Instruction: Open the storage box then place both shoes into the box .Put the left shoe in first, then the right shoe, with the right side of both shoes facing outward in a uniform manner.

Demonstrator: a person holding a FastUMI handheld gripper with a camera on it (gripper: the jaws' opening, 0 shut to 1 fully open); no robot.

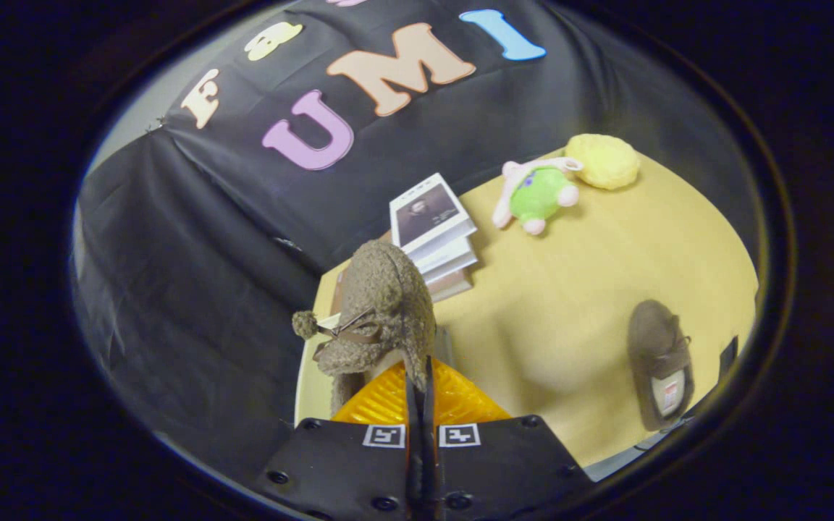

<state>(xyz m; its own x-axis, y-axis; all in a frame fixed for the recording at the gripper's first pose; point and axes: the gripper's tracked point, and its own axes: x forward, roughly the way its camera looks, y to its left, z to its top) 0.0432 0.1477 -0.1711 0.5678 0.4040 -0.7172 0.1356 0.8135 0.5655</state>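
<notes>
The fingers (423, 391) are closing together on the edge of a fuzzy brown shoe (381, 311), holding it lifted above the desk (569, 325). The second shoe (659, 365) is lying flat on the desk, well apart from the lifted one. A stack of books (437, 239) is sitting just beyond the lifted shoe. Judgement: the first shoe is being carried toward the box. Next move calls for aligning it with the right side facing outward before release.

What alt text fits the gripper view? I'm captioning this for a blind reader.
The gripper is shut on a fuzzy brown shoe, held above a tan table. Beyond it lie stacked books, a second shoe, a green plush toy and a yellow plush.
</notes>
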